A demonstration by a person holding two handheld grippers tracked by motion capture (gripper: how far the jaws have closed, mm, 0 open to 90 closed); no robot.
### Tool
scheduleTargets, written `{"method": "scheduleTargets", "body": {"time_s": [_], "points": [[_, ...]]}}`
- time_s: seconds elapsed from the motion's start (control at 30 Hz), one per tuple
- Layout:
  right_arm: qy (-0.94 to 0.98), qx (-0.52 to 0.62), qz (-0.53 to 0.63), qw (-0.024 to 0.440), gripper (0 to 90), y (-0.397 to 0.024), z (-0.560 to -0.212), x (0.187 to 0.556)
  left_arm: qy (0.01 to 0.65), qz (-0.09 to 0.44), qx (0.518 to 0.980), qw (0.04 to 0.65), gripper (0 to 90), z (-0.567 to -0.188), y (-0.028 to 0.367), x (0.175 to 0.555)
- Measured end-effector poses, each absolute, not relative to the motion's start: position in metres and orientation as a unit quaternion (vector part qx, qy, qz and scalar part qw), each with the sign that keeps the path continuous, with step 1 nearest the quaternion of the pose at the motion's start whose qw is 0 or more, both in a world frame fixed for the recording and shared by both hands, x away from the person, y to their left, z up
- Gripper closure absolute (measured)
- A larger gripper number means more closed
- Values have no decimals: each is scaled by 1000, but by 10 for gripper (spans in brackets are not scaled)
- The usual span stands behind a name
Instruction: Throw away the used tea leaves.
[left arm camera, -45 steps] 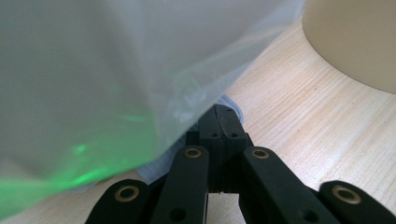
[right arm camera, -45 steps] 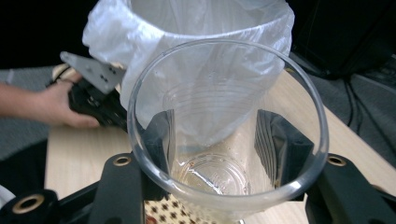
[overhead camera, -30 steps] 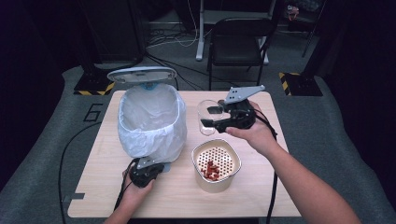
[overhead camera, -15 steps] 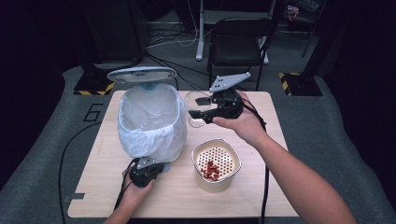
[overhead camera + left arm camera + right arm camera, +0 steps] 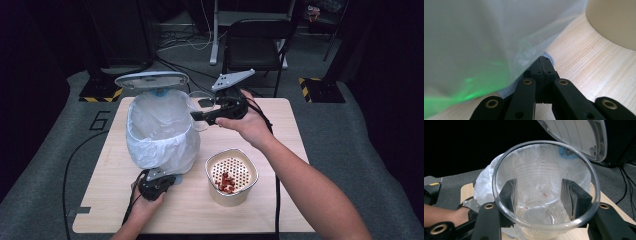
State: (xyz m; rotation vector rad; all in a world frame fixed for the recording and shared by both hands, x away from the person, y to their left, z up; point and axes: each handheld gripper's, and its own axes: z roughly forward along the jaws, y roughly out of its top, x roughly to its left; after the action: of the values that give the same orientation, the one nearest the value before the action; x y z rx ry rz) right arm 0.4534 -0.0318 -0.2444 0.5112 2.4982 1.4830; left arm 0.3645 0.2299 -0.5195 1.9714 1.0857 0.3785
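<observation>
A pedal bin [image 5: 160,130] lined with a white plastic bag stands at the table's left, its lid [image 5: 151,79] raised. My right gripper [image 5: 201,115] is shut on a clear empty plastic cup [image 5: 200,106] and holds it at the bin's right rim. In the right gripper view the pads grip the cup [image 5: 541,217] on both sides, with the bag [image 5: 484,182] and the lid [image 5: 579,135] behind it. My left gripper [image 5: 167,179] is low at the bin's front base. Its jaws [image 5: 543,65] are shut, tips against a grey pedal [image 5: 549,55] under the bag [image 5: 486,37].
A cream bowl [image 5: 231,175] with a perforated insert and red bits stands right of the bin, also as the bowl [image 5: 614,22] in the left gripper view. A black chair [image 5: 260,40] and cables lie beyond the wooden table [image 5: 295,150].
My right gripper has carried the cup leftward from the table's middle to the bin's rim. The left gripper has stayed at the bin's base.
</observation>
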Motion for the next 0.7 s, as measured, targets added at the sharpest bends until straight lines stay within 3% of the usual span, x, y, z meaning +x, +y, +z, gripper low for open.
{"method": "scheduleTargets", "body": {"time_s": [0.7], "points": [[854, 157, 486, 99, 478, 20, -249, 476, 436, 157, 779, 424, 900, -521, 229, 365]]}}
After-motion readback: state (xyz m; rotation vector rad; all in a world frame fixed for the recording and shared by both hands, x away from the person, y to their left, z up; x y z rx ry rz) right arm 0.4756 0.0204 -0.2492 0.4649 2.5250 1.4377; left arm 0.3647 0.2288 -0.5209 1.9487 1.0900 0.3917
